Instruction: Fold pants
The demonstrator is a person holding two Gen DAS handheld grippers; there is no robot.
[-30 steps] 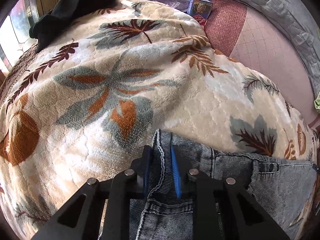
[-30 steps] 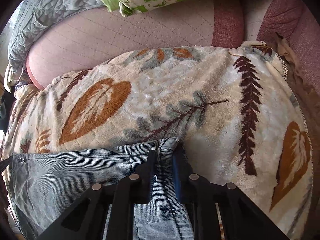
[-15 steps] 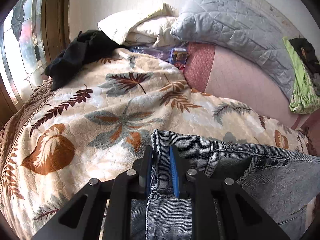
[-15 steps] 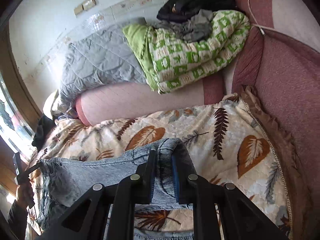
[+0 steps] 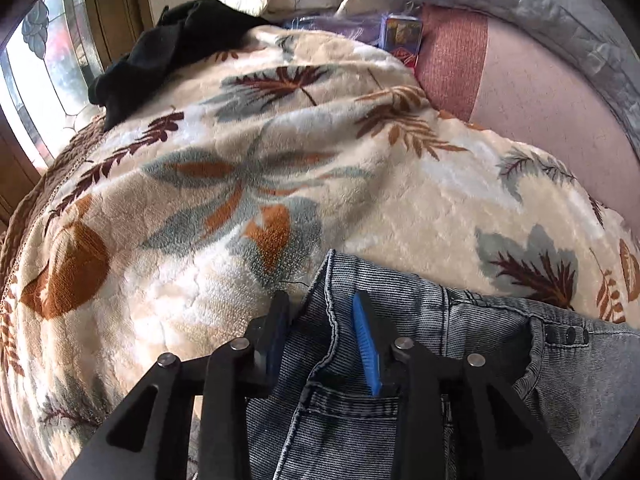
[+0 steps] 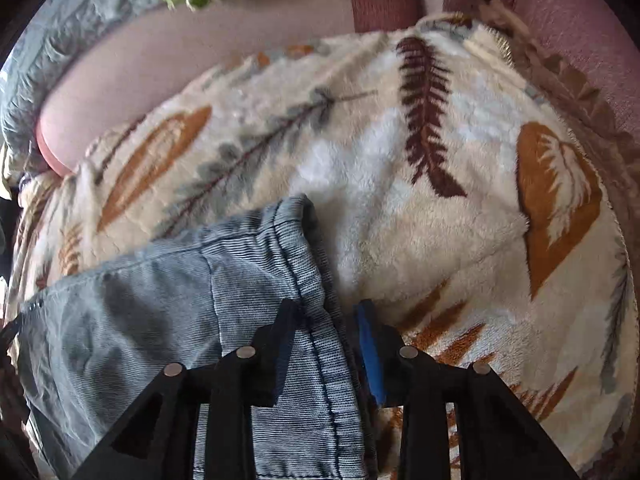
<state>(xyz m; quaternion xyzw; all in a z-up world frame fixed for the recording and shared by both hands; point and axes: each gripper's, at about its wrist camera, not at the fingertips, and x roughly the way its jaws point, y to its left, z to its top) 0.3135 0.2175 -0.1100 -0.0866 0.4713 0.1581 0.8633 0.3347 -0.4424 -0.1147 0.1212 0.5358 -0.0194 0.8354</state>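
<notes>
While the grey denim pants lie flat on the leaf-patterned fleece blanket, both grippers point down at their upper edge. Jaws of the left gripper are opening; the seam of the waistband sits between the spread fingers, and the pads do not press on it. Jaws of the right gripper are opening too, with the hemmed corner of the pants between its fingers, which stand apart from the cloth. A black garment lies at the far edge of the blanket, near a window
</notes>
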